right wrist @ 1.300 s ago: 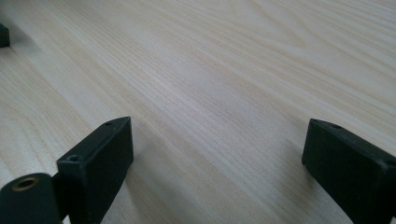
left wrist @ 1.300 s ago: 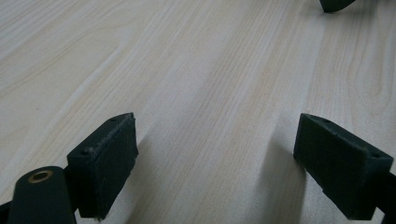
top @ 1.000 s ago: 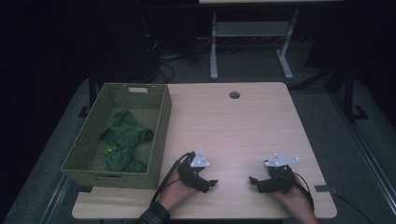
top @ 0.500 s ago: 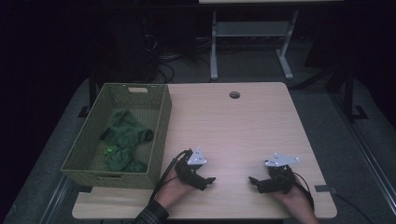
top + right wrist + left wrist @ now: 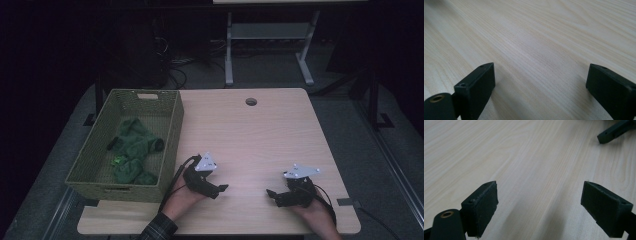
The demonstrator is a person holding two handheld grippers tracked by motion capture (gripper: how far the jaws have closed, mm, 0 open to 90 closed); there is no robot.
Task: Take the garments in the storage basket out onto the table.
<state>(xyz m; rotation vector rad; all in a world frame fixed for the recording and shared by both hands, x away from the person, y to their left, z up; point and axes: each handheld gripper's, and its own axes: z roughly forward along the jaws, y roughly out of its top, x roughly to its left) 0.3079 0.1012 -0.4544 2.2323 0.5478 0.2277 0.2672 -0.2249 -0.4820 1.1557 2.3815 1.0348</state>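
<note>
Both grippers are resting low at the bottom of the high view with nothing between their jaws: the left gripper (image 5: 220,190) is sitting just right of the basket (image 5: 172,135), and the right gripper (image 5: 271,194) is lying toward the lower right, the two pointing at each other across bare wood. Each gripper view is showing its jaws spread wide over the table (image 5: 250,145), and the tip of the other gripper is poking in at the upper right of the left gripper view. The green cloths (image 5: 134,150) are lying heaped inside the basket at the left of the frame, so the work appears to be either finished or not yet begun. Counting: one basket, two grippers, one table; the cloths are too bunched to count.
</note>
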